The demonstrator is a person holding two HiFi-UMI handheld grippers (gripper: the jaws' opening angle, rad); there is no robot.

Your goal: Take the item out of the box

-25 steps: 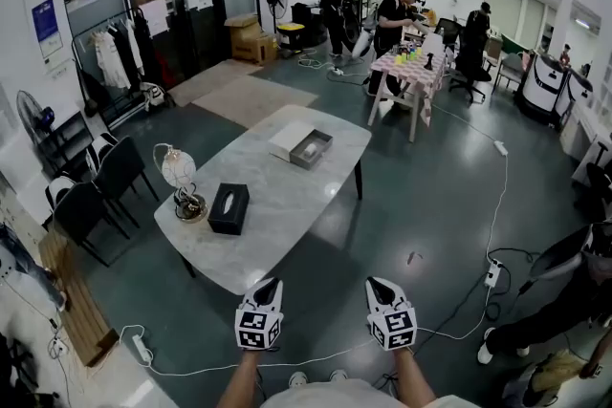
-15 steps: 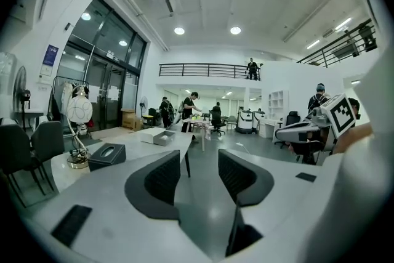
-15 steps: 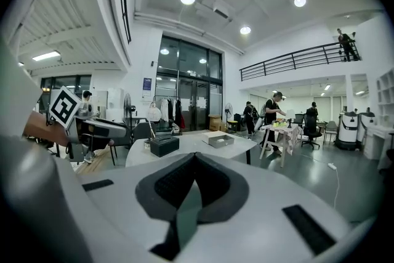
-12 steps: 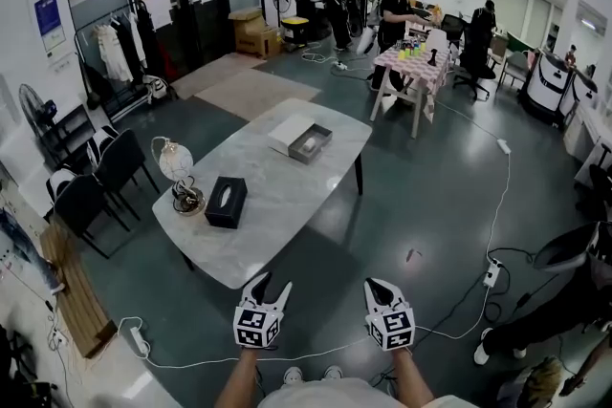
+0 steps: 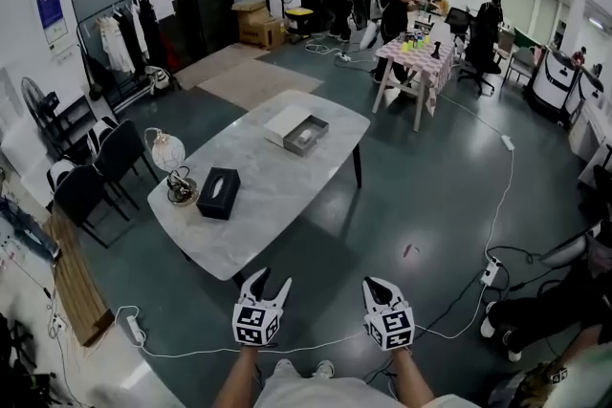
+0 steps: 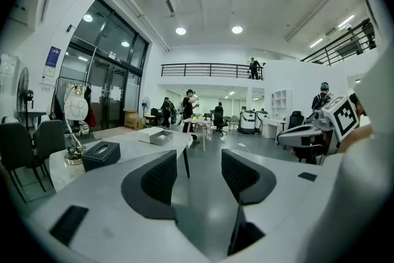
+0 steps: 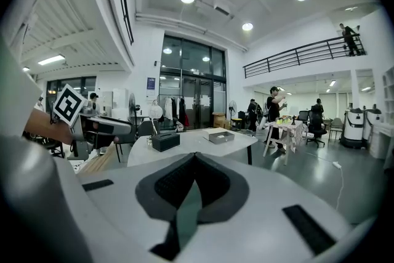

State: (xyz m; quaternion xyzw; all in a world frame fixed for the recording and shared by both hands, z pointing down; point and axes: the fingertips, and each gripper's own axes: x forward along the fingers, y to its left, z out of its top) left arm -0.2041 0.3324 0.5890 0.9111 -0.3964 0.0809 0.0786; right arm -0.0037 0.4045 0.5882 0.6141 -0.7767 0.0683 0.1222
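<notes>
No print can be read: each gripper's cube bears a black-and-white square marker, and a blue poster (image 5: 46, 7) on the far wall is too small to make out.

Two bare forearms rise from the lower edge of the head view, side by side over the dark floor, short of the worktop (image 5: 277, 205). The left gripper (image 5: 269, 282) has its jaws spread well apart, with only floor between them in the left gripper view (image 6: 199, 172). The right gripper (image 5: 375, 285) has its jaws pressed together on nothing, as the right gripper view (image 7: 192, 160) shows.

On the marble worktop stand one open grey box (image 5: 307, 136) at the far end, a pale item (image 5: 304, 137) lying inside it, and its white lid (image 5: 285, 122) touching it on the left. Nearer are one black tissue box (image 5: 219, 193) and one globe lamp (image 5: 168, 155). Two black chairs (image 5: 117, 165) stand left of the worktop. Both grippers are well apart from the box.
</notes>
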